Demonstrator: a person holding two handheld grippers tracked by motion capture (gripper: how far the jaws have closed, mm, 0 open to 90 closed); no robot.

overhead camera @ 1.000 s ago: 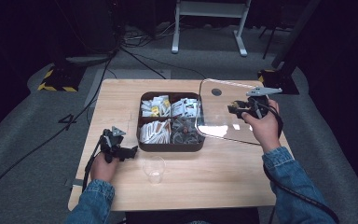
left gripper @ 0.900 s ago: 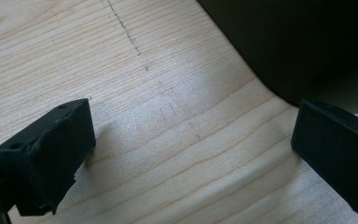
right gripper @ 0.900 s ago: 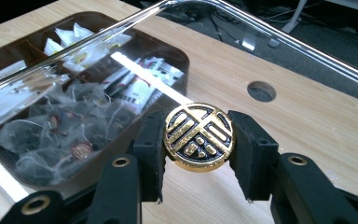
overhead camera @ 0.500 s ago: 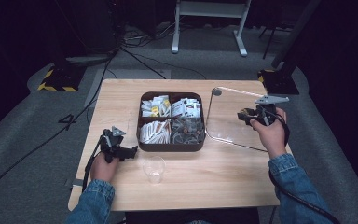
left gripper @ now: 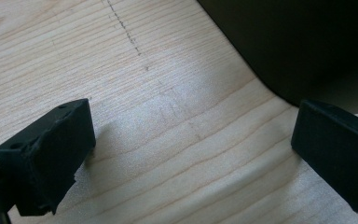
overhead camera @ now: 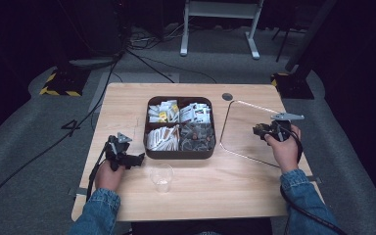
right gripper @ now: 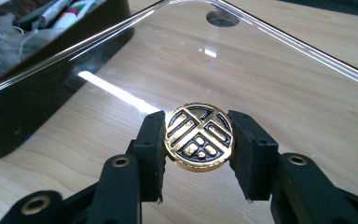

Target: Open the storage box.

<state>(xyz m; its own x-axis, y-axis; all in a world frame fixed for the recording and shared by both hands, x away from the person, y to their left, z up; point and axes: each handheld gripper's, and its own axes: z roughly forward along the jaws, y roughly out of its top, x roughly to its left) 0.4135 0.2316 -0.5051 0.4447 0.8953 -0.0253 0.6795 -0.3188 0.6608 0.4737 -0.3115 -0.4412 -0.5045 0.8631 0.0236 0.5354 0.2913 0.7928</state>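
A clear lid [overhead camera: 245, 129] lies flat over the table's right half, beside the dark brown divided box [overhead camera: 180, 155]. I cannot tell whether the lid touches the wood. My right gripper [overhead camera: 260, 131] is shut on the lid's round gold knob [right gripper: 199, 136], one jaw on each side of it. The lid's clear pane [right gripper: 261, 70] spreads out beyond the knob. My left gripper [overhead camera: 138, 159] rests low by the box's front left corner. Its jaws stand wide open over bare wood, and the left gripper [left gripper: 191, 154] holds nothing. The box's dark wall [left gripper: 298, 42] is just ahead of it.
The box holds several sachets and packets [overhead camera: 178, 113] in its compartments. A clear plastic cup [overhead camera: 161, 177] stands in front of the box, near my left hand. A round hole [overhead camera: 226, 96] is in the table behind the lid. Cables trail from both grippers.
My right gripper has carried the lid rightward, away from the box, and lowered it from a tilt to flat over the table. The left gripper has stayed put.
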